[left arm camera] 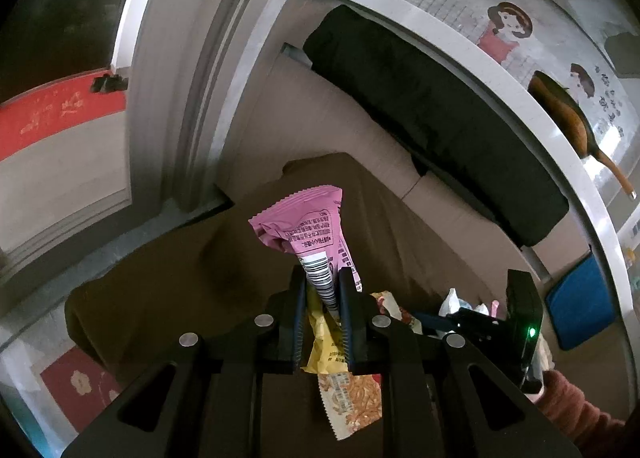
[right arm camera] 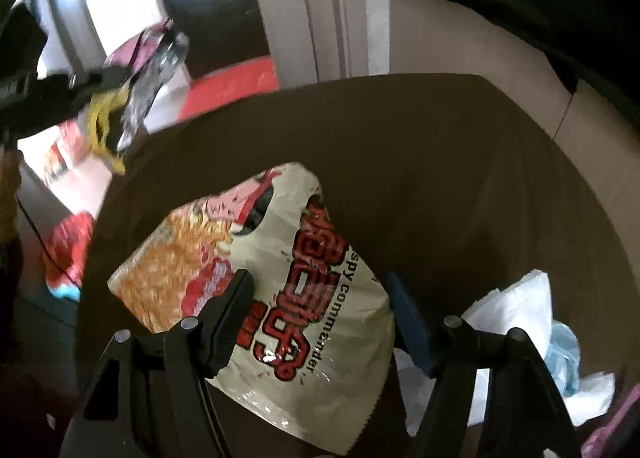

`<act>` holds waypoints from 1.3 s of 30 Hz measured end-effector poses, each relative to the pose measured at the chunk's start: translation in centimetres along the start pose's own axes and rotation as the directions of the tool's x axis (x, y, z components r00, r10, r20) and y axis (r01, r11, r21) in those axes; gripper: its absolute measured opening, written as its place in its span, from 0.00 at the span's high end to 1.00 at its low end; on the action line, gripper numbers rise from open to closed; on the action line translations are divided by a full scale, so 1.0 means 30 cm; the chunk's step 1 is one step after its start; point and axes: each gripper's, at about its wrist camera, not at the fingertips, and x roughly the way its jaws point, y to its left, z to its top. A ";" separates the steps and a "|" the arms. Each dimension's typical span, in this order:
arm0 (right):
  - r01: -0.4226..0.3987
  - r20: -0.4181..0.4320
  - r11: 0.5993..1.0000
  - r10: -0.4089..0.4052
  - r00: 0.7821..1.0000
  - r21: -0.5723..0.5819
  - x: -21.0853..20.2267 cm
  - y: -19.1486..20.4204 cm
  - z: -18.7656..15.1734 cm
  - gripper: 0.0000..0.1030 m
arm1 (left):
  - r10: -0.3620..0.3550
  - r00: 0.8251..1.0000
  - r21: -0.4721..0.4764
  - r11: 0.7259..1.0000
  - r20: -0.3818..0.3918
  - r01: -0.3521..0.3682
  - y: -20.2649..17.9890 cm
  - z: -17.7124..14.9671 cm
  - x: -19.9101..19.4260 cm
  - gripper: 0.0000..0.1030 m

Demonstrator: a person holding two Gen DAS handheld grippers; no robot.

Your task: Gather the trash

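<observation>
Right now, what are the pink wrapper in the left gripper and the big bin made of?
Pink wrapper: thin plastic film, semi-matte, going by its crinkles, serrated seal edge and printed barcode. Bin: likely brown cardboard or paperboard, with dull, smooth, glare-free walls; uncertain.

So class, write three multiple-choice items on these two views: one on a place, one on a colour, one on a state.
1. Where do the white tissues lie?
A. inside the brown bin
B. on a shelf
C. in a gripper

2. What colour is the wrapper in the left gripper?
A. green
B. pink
C. black

3. How is the right gripper?
A. shut on nothing
B. out of view
C. open, astride the noodle packet

Answers: 1 A, the tissues sit within the bin's wall; 2 B, pink with a barcode; 3 C, the fingers stand wide apart, the packet between them.
</observation>
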 end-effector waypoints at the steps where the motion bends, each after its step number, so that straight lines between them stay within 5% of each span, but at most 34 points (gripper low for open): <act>1: 0.003 -0.007 1.000 -0.003 1.000 -0.014 -0.002 0.010 0.000 0.35 | -0.004 1.000 -0.002 1.000 0.000 0.004 -0.002 -0.002 -0.001 0.85; 3: 0.001 -0.013 1.000 -0.001 1.000 -0.023 -0.010 0.023 -0.002 0.36 | -0.009 1.000 -0.007 1.000 0.002 0.009 -0.007 -0.009 -0.010 0.85; 4: 0.002 -0.010 1.000 -0.002 1.000 -0.019 -0.016 0.024 -0.007 0.45 | -0.009 1.000 -0.009 1.000 0.002 0.009 -0.011 -0.016 -0.016 0.85; 5: 0.009 -0.004 1.000 -0.009 1.000 -0.011 -0.028 0.021 -0.017 0.65 | -0.009 1.000 -0.011 1.000 0.001 0.009 -0.012 -0.019 -0.018 0.85; 8: -0.015 0.006 0.999 0.015 1.000 0.035 -0.058 -0.005 -0.032 0.83 | -0.018 1.000 -0.006 1.000 -0.007 0.018 -0.018 -0.018 -0.017 0.85; 14: 0.009 0.118 0.996 -0.020 0.993 0.094 -0.216 -0.017 -0.079 0.87 | -0.047 0.999 0.037 0.998 0.000 0.047 -0.092 -0.019 -0.028 0.85; 20: 0.099 0.207 0.977 -0.138 0.969 0.189 -0.413 -0.097 -0.149 0.90 | -0.102 0.995 0.110 0.989 0.013 0.100 -0.243 -0.022 -0.030 0.85; 25: 0.145 0.223 0.952 -0.208 0.952 0.269 -0.517 -0.150 -0.244 0.91 | -0.157 0.988 0.146 0.977 -0.008 0.157 -0.375 -0.043 -0.009 0.85; 28: 0.084 0.200 0.957 -0.143 0.969 0.278 -0.528 -0.165 -0.308 0.83 | -0.167 0.986 0.152 0.974 -0.031 0.170 -0.416 -0.057 0.015 0.84; 30: 0.029 0.196 0.967 -0.081 0.977 0.251 -0.524 -0.164 -0.344 0.55 | -0.166 0.985 0.161 0.972 -0.051 0.173 -0.432 -0.068 0.034 0.85; 31: 0.026 0.200 0.972 -0.075 0.977 0.235 -0.527 -0.164 -0.355 0.30 | -0.164 0.985 0.162 0.972 -0.059 0.172 -0.434 -0.071 0.042 0.85; 39: 0.044 0.156 0.999 -0.043 0.987 0.002 -0.396 -0.123 -0.311 0.26 | -0.133 0.988 0.145 0.979 -0.080 0.143 -0.380 -0.093 0.063 0.85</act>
